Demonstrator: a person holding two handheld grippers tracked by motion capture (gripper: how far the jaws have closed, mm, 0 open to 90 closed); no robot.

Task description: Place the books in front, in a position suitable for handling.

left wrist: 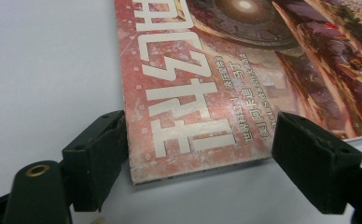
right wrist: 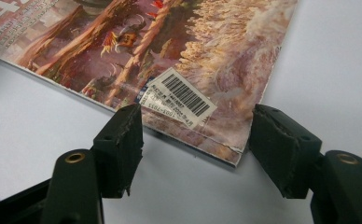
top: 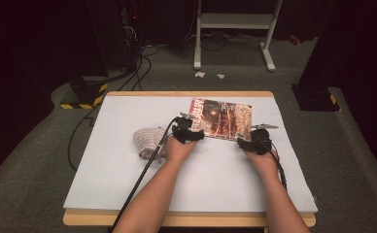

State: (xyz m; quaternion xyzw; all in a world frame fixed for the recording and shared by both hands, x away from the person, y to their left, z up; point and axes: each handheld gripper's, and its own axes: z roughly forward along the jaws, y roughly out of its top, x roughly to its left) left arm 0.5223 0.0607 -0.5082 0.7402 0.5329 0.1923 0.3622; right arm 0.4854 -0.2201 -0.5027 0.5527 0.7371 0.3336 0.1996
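A magazine (top: 220,119) with a reddish illustrated cover lies flat on the white table top, right of centre toward the far edge. My left gripper (top: 189,132) is at its near left corner; in the left gripper view the jaws stand open, one on each side of the magazine (left wrist: 207,84) corner, the left jaw touching the spine edge. My right gripper (top: 254,142) is at the near right corner. Its jaws are open around the corner of the magazine (right wrist: 184,60) that carries a barcode sticker (right wrist: 181,97).
A crumpled pinkish-white cloth (top: 146,141) lies on the table (top: 128,179) left of my left hand. A black cable (top: 138,179) trails from the left gripper over the near edge. Beyond the table stand a white frame (top: 235,29) and dark equipment on the floor.
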